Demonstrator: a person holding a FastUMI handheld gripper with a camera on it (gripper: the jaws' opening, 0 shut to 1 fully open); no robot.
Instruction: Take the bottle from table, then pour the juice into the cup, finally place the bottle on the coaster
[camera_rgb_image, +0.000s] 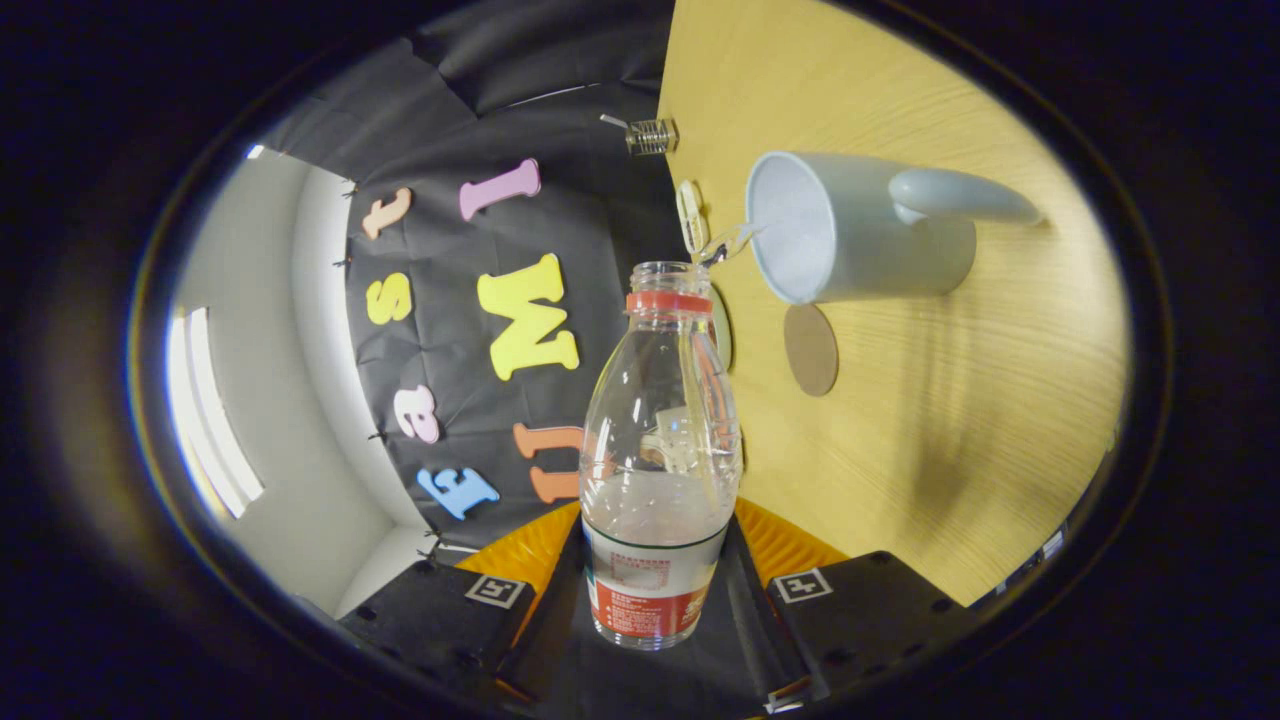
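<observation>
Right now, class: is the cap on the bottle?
No. The bottle, gripped between the gripper fingers, has an open, capless mouth tilted toward the cup.

Clear uncapped bottle (660, 440), clamped between both fingers, tipped toward pale handled cup (850, 235), thin stream leaving its mouth. Round brown coaster (810, 349) flat beside cup.

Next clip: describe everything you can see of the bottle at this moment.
The bottle is clear plastic, uncapped, with a red ring below its open mouth and a white-and-red label around its lower body. It sits between the tool's fingers, both pressing its sides, tipped toward the white cup. A thin clear stream runs from its mouth to the cup's rim. Little liquid seems left.
</observation>
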